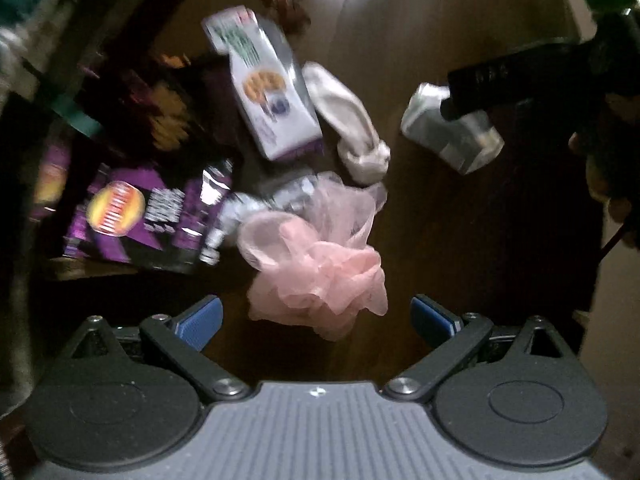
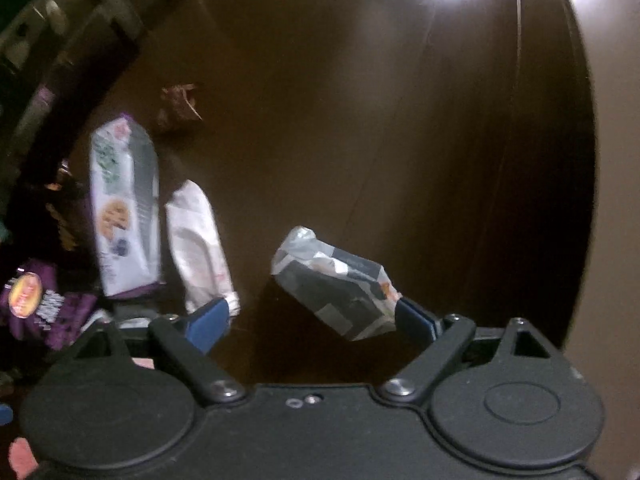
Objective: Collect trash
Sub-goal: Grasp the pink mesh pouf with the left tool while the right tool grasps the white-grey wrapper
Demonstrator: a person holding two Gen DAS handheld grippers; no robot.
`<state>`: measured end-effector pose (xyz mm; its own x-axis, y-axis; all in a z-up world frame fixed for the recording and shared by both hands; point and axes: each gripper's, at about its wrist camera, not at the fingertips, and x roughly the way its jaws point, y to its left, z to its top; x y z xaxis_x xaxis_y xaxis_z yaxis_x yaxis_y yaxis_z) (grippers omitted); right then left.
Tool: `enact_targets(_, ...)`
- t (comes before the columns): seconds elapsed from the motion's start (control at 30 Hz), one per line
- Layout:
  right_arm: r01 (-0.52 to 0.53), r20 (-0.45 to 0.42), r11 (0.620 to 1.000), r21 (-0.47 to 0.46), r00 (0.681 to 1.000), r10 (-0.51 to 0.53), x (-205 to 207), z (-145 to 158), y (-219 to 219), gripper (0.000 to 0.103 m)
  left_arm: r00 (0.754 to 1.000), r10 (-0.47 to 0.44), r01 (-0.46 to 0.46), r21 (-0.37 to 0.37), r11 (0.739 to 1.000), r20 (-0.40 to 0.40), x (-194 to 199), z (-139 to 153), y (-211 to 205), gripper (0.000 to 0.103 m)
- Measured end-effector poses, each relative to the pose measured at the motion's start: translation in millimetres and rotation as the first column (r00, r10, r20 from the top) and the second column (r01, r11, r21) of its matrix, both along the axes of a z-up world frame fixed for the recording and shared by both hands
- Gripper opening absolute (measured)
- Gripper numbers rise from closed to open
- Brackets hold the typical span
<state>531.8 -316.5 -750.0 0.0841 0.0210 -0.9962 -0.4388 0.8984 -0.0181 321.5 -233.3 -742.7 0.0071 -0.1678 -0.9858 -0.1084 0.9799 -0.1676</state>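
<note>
Trash carton (image 2: 336,288) lies on its side, long axis slanting down-right.

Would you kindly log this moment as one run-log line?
left gripper: open above pink mesh | right gripper: open around crumpled carton | floor: litter uncollected

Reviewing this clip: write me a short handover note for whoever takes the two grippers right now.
Left gripper: open, empty, above the pink mesh bag.
Right gripper: open, nothing held; the crumpled grey wrapper lies between its fingers, and contact with the pads cannot be judged.
On the dark floor: white cookie box, white sock-like cloth, purple packet, small brown wrapper, clear plastic bit beside the mesh.
Done: nothing collected as far as visible.
Left: pick up every piece; no bin in view.
</note>
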Motion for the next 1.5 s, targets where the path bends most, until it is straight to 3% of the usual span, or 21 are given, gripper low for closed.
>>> enact_targets(0.23, -0.165, -0.006, 0.984, -0.061, 0.986, 0.165, -3.7, -49.8, 8.0, 0.090, 0.997, -0.024, 0.025, 0.018, 1.000, -0.069, 4.4, -61.9, -16.3, 0.101)
enact_targets(0.37, -0.203, 0.027, 0.974, -0.099, 0.978, 0.207, -3.0, -67.5, 7.9, 0.080, 0.995, -0.023, 0.026, 0.038, 0.999, -0.093, 5.9, -83.4, -19.3, 0.100)
enact_targets(0.47, -0.208, 0.055, 0.970, -0.122, 0.975, 0.216, -1.4, -75.3, 5.4, 0.065, 0.995, -0.020, 0.023, 0.035, 0.999, -0.097, 7.1, -88.7, -20.5, 0.094)
enact_targets(0.53, -0.211, 0.069, 0.969, -0.128, 0.973, 0.221, -0.9, -76.8, 4.0, 0.049, 0.994, -0.018, 0.022, 0.037, 0.999, -0.110, 8.1, -90.1, -20.5, 0.068)
enact_targets(0.57, -0.215, 0.080, 0.967, -0.136, 0.971, 0.227, -1.2, -76.6, 3.9, 0.042, 0.993, -0.017, 0.021, 0.035, 0.999, -0.119, 9.0, -90.8, -20.6, 0.063)
enact_targets(0.63, -0.220, 0.090, 0.961, -0.165, 0.967, 0.237, -1.6, -77.1, 4.0, 0.010, 0.992, -0.014, 0.018, 0.029, 0.999, -0.122, 10.0, -88.8, -19.5, 0.052)
enact_targets(0.7, -0.214, 0.103, 0.958, -0.190, 0.966, 0.237, -3.5, -75.6, 2.9, 0.000, 0.993, -0.020, 0.024, 0.032, 0.999, -0.117, 11.8, -84.5, -20.4, 0.045)
enact_targets(1.03, -0.007, 0.146, 0.998, -0.065, 0.989, 0.017, -23.1, -18.4, -16.3, 0.000, 0.993, -0.048, 0.050, 0.020, 0.999, -0.109, 12.8, -47.9, -9.8, 0.037)
enact_targets(1.2, -0.031, 0.150, 0.999, 0.014, 0.988, 0.029, -27.6, 9.6, -19.2, 0.001, 0.993, -0.044, 0.046, 0.012, 0.999, -0.106, 8.0, -33.5, -2.9, 0.037)
enact_targets(1.3, -0.118, 0.112, 0.992, 0.038, 0.987, 0.113, -20.8, 6.9, -13.0, 0.024, 0.994, -0.052, 0.052, 0.002, 0.999, -0.096, 5.3, -31.5, -4.0, 0.037)
enact_targets(1.37, -0.156, 0.094, 0.987, 0.035, 0.984, 0.152, -10.1, 0.0, -9.6, 0.032, 0.994, -0.055, 0.055, -0.005, 0.998, -0.093, 2.1, -34.1, -7.4, 0.037)
enact_targets(1.43, -0.172, 0.072, 0.984, 0.042, 0.983, 0.168, 0.4, -8.2, -5.5, 0.051, 0.994, -0.058, 0.058, -0.008, 0.998, -0.089, 0.0, -40.7, -8.2, 0.037)
enact_targets(1.5, -0.202, 0.047, 0.978, 0.050, 0.979, 0.200, 7.3, -19.0, -2.4, 0.055, 0.994, -0.056, 0.054, -0.017, 0.998, -0.089, -1.9, -46.4, -8.6, 0.037)
